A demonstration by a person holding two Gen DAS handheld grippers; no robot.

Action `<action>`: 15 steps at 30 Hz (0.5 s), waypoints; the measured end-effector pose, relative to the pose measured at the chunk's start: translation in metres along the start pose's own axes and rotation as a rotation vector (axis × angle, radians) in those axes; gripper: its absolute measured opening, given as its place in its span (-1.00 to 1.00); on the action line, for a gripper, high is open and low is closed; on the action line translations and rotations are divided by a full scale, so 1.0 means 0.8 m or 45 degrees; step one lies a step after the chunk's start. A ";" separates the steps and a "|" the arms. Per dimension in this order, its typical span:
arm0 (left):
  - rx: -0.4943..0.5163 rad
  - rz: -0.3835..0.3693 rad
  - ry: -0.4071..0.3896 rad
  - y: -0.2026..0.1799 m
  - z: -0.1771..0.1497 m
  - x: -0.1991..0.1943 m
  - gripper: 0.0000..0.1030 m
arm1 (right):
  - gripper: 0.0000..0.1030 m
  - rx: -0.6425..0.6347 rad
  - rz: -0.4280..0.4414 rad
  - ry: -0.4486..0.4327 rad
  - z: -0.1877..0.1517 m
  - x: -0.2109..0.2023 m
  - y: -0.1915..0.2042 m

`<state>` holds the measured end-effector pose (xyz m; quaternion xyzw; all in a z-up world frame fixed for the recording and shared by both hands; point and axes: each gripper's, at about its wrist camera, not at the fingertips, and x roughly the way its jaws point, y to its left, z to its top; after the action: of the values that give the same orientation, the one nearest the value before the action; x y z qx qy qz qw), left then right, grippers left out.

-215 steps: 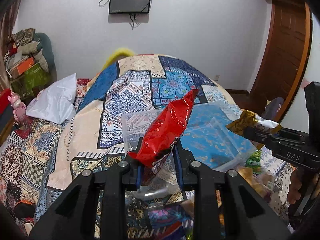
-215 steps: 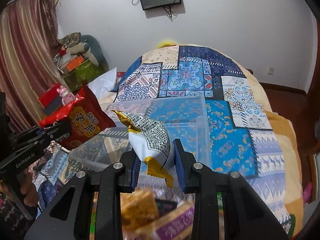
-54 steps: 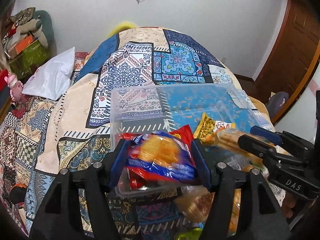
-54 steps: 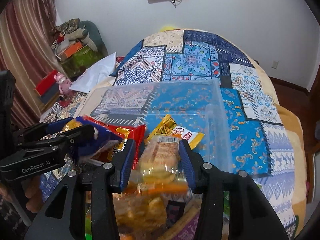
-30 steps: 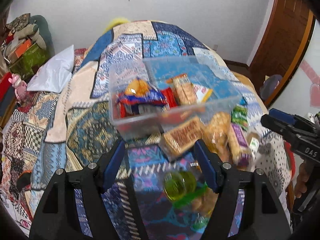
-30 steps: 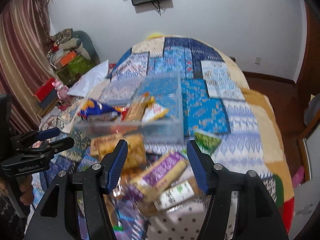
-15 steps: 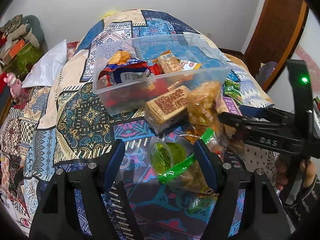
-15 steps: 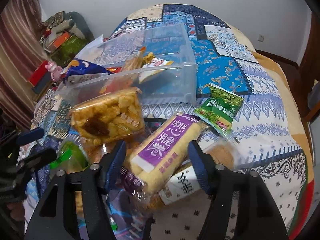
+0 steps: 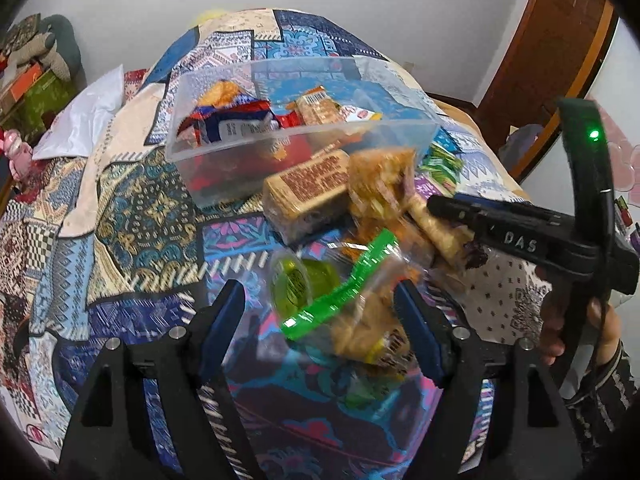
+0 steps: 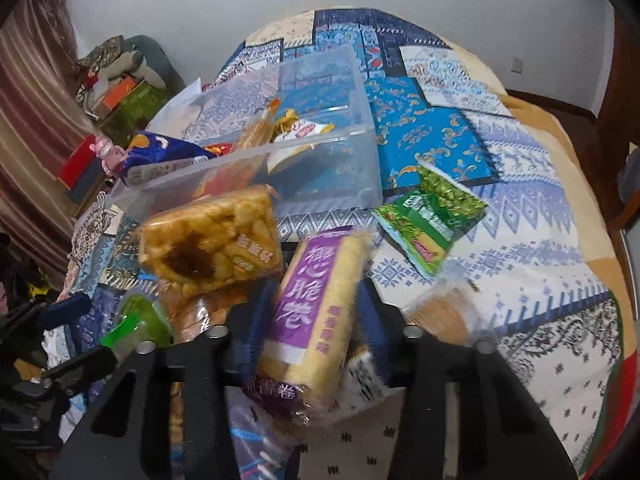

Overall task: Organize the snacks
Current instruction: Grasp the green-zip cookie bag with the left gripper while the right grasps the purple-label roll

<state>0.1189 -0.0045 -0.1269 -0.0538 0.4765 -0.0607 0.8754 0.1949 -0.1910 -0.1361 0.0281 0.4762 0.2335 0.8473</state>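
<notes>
A clear plastic bin (image 9: 224,148) sits on the patterned bedspread (image 9: 152,208) and holds several snack packs, among them a blue and red bag (image 9: 228,118); it also shows in the right wrist view (image 10: 328,184). A pile of snacks lies in front of it. My left gripper (image 9: 320,312) is open, its jaws on either side of a clear bag with a green strip (image 9: 340,292) and a green jelly cup (image 9: 304,280). My right gripper (image 10: 316,316) is open around a purple-labelled roll pack (image 10: 316,304). The right gripper (image 9: 452,208) also shows in the left wrist view, low over the pile.
A brown bar pack (image 9: 308,188) and a yellow puffed-snack pack (image 10: 212,240) lie against the bin's front wall. A green pea bag (image 10: 432,216) lies to the right. A white pillow (image 9: 88,116) and stacked clutter (image 10: 120,80) are at the left.
Both grippers let go of their snacks into the bin, pulled back and opened wide. In the last half second both came down closer over the pile in front of the bin.
</notes>
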 end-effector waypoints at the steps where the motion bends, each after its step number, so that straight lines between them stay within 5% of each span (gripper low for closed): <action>1: -0.002 -0.007 0.005 -0.003 -0.003 -0.001 0.53 | -0.60 -0.005 -0.006 -0.010 -0.001 -0.006 0.000; 4: -0.004 -0.022 0.015 -0.015 -0.012 -0.001 0.57 | -0.76 -0.012 0.027 -0.018 -0.006 -0.024 -0.003; 11: 0.012 0.029 0.035 -0.038 -0.027 0.012 0.64 | -0.75 -0.093 -0.015 -0.020 -0.026 -0.043 0.005; 15: 0.032 0.064 0.044 -0.048 -0.031 0.024 0.68 | -0.56 -0.075 0.006 -0.007 -0.027 -0.047 0.000</action>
<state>0.1064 -0.0461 -0.1504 -0.0299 0.4921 -0.0456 0.8689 0.1609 -0.2108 -0.1177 0.0048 0.4668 0.2493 0.8485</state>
